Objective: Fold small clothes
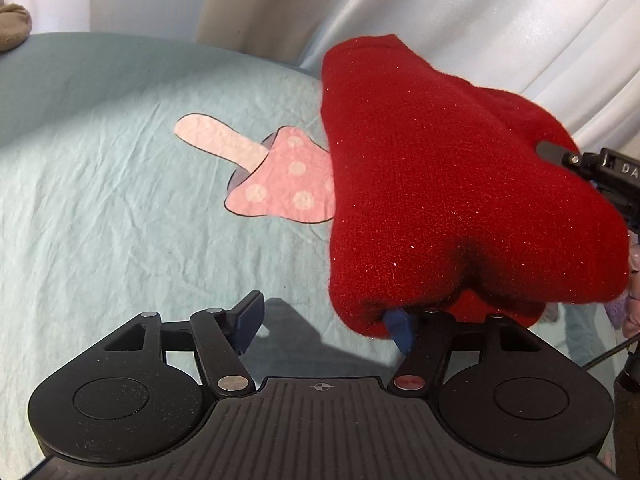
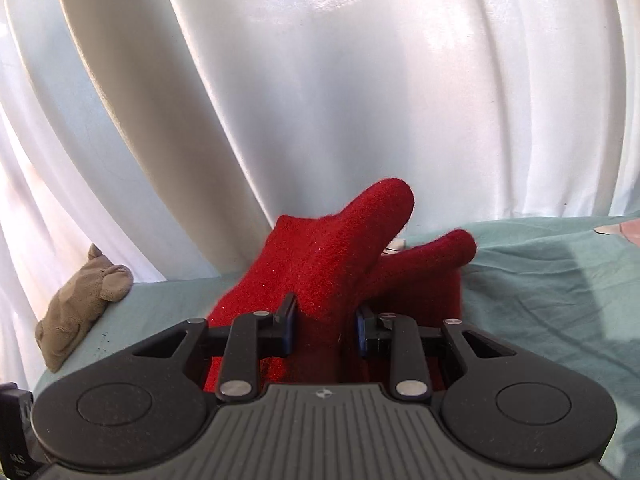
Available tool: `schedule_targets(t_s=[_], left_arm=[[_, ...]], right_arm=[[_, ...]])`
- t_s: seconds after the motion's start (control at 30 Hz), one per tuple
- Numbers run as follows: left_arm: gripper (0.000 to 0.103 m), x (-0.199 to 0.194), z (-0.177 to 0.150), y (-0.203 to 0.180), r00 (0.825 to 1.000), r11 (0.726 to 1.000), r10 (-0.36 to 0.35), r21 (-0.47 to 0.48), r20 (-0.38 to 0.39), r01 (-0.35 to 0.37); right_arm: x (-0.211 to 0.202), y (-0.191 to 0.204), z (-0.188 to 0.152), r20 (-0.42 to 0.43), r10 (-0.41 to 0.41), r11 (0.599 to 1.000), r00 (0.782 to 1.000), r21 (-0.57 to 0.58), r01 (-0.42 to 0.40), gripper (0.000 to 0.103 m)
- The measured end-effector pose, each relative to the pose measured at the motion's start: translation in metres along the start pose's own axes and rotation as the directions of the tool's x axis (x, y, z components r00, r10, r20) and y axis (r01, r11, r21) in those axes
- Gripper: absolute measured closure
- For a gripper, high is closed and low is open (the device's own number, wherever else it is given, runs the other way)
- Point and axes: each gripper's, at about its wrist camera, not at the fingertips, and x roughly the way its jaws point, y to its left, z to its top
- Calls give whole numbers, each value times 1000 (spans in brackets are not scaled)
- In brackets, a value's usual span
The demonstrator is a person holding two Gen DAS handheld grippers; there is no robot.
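A glittery red garment (image 1: pixel 440 184) lies on a pale teal sheet (image 1: pixel 100 200) bearing a pink polka-dot mushroom (image 1: pixel 280 176).

Left half of bed sheet (image 1: pixel 100 208) bare around mushroom print (image 1: pixel 280 172): open passage. Red knit garment (image 1: pixel 440 184) bulks over right side, blocking it. White curtain (image 2: pixel 360 100) walls far edge. Brown plush toy (image 2: pixel 80 308) sits at bed's edge beside curtain.

A bed's pale teal sheet (image 1: pixel 100 200) carries a brown plush toy (image 2: pixel 80 312), perhaps a bear.
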Motion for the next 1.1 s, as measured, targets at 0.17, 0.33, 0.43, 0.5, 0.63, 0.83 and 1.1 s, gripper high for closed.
schedule_targets(t_s=[0.17, 0.33, 0.43, 0.5, 0.63, 0.83, 1.1], left_arm=[[30, -22, 0, -9, 999, 994, 47, 102, -1, -47], [21, -60, 24, -5, 990, 991, 67, 110, 125, -81], [21, -56, 52, -16, 981, 993, 55, 95, 187, -74], [20, -43, 67, -28, 975, 994, 49, 86, 215, -69], [19, -3, 77, -52, 987, 991, 36, 119, 154, -54], [5, 32, 62, -56, 996, 988, 33, 148, 88, -46], [0, 44, 55, -44, 996, 998, -42, 44, 81, 39]], right_arm=[[30, -34, -26, -109, -15, 996, 994, 88, 25, 65], [-6, -24, -13, -5, -148, 989, 989, -11, 148, 52], [-16, -3, -9, 23, -106, 993, 994, -56, 108, 70], [-12, 16, -10, 8, -48, 993, 999, -103, 49, 75], [6, 50, -32, -9, -89, 964, 996, -252, 84, 84], [23, 58, -63, 28, -266, 845, 964, -474, 247, 87], [23, 37, -64, 47, -225, 891, 973, -395, 225, 87]])
